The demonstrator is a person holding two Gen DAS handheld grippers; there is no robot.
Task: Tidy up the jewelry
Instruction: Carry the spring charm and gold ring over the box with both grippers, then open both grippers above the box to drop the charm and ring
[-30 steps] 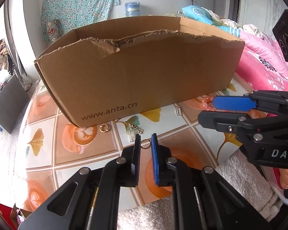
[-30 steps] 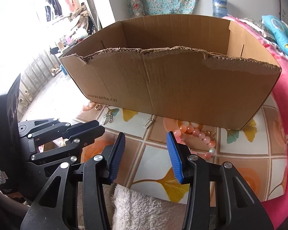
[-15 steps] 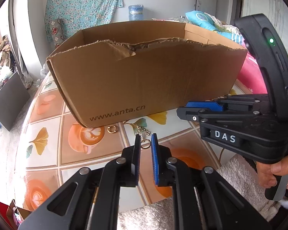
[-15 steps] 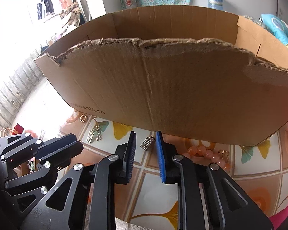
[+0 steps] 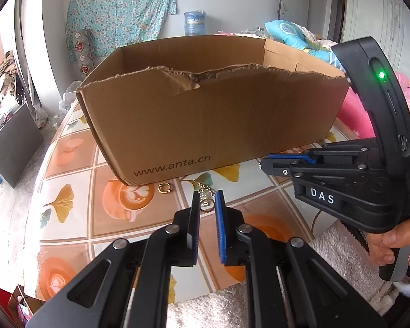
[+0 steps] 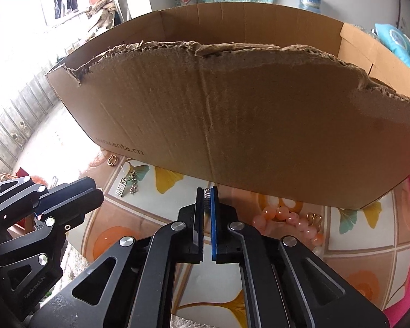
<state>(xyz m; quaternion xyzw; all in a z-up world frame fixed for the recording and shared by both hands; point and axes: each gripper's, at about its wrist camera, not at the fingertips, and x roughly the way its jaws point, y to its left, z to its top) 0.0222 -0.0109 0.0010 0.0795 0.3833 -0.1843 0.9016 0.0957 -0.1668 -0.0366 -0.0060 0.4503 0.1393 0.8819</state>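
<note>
A torn cardboard box stands on the patterned table. My left gripper is nearly shut just in front of it. The gold ring of a chain earring sits pinched between its pads, and the chain trails toward the box. My right gripper is at the foot of the box. Its jaws are closing the last bit, with the pads pressed on a small ridged silver piece. A gold hoop lies by the box's left corner. A pink bead bracelet lies to the right.
A small gold clasp lies by the beads. A white fluffy cloth covers the near table edge. Pink bedding rises at the right, and a dark panel leans beyond the table's left edge. A hand holds the right gripper's handle.
The right gripper moved in toward the box and its jaws went from wide apart to shut on the silver piece. The left gripper's jaws kept their narrow gap around the ring.
</note>
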